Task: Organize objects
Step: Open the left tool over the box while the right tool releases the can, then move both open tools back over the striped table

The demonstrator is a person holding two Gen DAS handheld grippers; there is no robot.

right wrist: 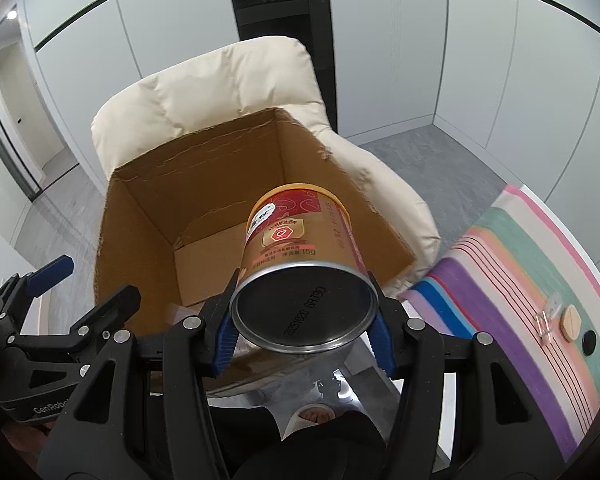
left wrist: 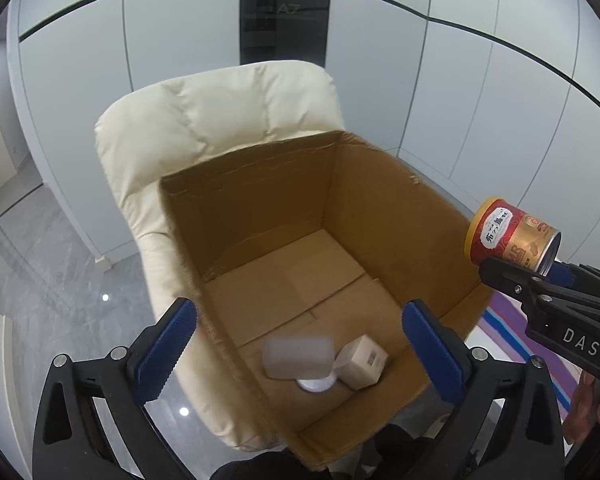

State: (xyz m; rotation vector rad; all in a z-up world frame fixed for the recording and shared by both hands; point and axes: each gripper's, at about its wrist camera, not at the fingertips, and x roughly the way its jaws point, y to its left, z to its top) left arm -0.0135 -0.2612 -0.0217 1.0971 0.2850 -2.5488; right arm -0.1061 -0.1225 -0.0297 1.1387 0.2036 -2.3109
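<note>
My right hand-held gripper (right wrist: pixel 302 336) grips the can (right wrist: pixel 300 276) over the box (right wrist: pixel 140 216), not yet dropped; my left hand-held gripper (left wrist: pixel 296 356) gapes empty. Two small items (left wrist: pixel 324 360) lie inside, lower centre; bits (right wrist: pixel 568 322) wait on the desk (right wrist: pixel 540 248)

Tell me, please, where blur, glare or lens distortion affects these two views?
Left wrist view: a pale object above the cardboard box floor is motion-smeared, ceiling lights glare off the glossy floor, and the fisheye bends the wall seams. Right wrist view: the can in the right gripper is sharp; straight lines bow at the edges.
</note>
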